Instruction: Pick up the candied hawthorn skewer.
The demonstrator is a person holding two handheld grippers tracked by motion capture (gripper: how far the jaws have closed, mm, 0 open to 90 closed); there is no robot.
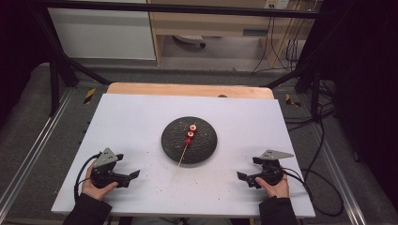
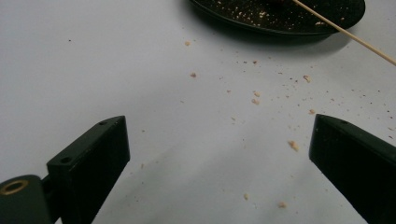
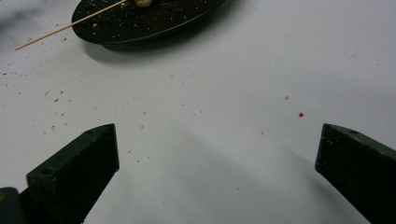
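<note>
A dark speckled round plate (image 1: 204, 145) sits at the middle of the white table. On it lies a thin wooden skewer (image 1: 183, 154) with a few red pieces (image 1: 189, 134) threaded near its far end; its bare end sticks out over the plate's near rim. My left gripper (image 1: 133, 175) rests open at the front left, a hand around it. My right gripper (image 1: 243, 177) rests open at the front right. In the left gripper view the plate (image 2: 261, 21) and skewer (image 2: 355, 39) lie ahead. The right gripper view has the plate (image 3: 154, 23) and skewer (image 3: 60, 30) at its top left.
Crumbs are scattered on the white board (image 1: 131, 122) between the grippers and the plate. A wooden edge (image 1: 187, 89) runs along the table's far side. Black frame legs and cables stand around the table on the floor.
</note>
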